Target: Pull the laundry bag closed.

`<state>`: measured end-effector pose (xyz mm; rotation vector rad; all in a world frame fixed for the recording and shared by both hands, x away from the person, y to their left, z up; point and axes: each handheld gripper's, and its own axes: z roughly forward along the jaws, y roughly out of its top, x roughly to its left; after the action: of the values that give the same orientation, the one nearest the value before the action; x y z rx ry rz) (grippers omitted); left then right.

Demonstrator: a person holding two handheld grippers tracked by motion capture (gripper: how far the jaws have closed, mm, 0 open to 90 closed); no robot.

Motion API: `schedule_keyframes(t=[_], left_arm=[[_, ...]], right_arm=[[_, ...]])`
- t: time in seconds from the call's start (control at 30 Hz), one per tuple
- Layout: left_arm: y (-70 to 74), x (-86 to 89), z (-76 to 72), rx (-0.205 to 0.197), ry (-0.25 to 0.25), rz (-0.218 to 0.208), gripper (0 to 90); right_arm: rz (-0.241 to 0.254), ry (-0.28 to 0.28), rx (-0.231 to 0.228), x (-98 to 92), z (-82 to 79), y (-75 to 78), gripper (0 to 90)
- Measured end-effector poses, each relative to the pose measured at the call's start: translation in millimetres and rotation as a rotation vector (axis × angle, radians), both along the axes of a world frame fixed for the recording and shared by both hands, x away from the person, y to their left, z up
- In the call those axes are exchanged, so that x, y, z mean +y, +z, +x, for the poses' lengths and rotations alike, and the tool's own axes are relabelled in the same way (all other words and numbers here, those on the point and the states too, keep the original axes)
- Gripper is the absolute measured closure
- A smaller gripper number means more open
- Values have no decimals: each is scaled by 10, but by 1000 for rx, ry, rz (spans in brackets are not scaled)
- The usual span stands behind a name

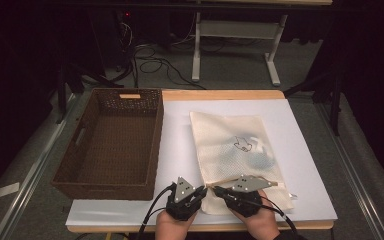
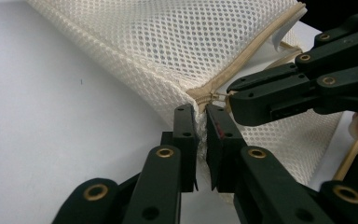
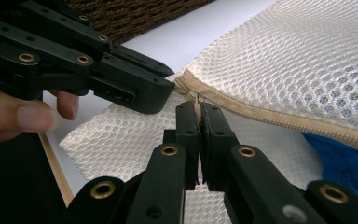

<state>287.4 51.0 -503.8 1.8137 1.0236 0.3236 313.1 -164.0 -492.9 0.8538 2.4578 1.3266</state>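
Cream mesh bag [image 1: 232, 150] lies on the white table [image 1: 180, 150], just right of the brown basket [image 1: 112, 142]. High view: left gripper [image 1: 198, 192] & right gripper [image 1: 217, 190] meet at the bag's near corner. Left gripper view: its fingers [image 2: 186, 140] pinch the bag's mesh by the zip end. Right gripper view: fingers [image 3: 214, 135] closed tight on the zip pull [image 3: 197, 99]; something blue [image 3: 340, 163] shows inside the bag.

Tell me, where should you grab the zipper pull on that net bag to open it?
Pinch the little metal zipper pull at the corner of the mesh bag, coming from the near edge. It sticks out past the tan zipper tape, so closed jaws fit. The right gripper seems to pinch it; the left gripper clamps the corner mesh.
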Motion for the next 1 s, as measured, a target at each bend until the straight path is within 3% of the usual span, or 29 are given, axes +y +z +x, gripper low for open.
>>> schedule_keyframes(t=[0.13,0.37,0.5,0.6,1.0], left_arm=[[11,-8,14,-12,2,-21,797],[-45,-5,92,30,7,-45,715],[-52,-4,105,35,-15,-66,793],[-42,-17,89,23,-18,-56,832],[1,4,56,7,-18,-36,847]], right_arm=[[-7,6,6,4,3,-13,883],[-3,14,10,15,0,-16,882],[-4,10,11,10,6,-18,882],[-2,9,11,7,10,-17,882],[5,12,9,6,9,-12,882]])
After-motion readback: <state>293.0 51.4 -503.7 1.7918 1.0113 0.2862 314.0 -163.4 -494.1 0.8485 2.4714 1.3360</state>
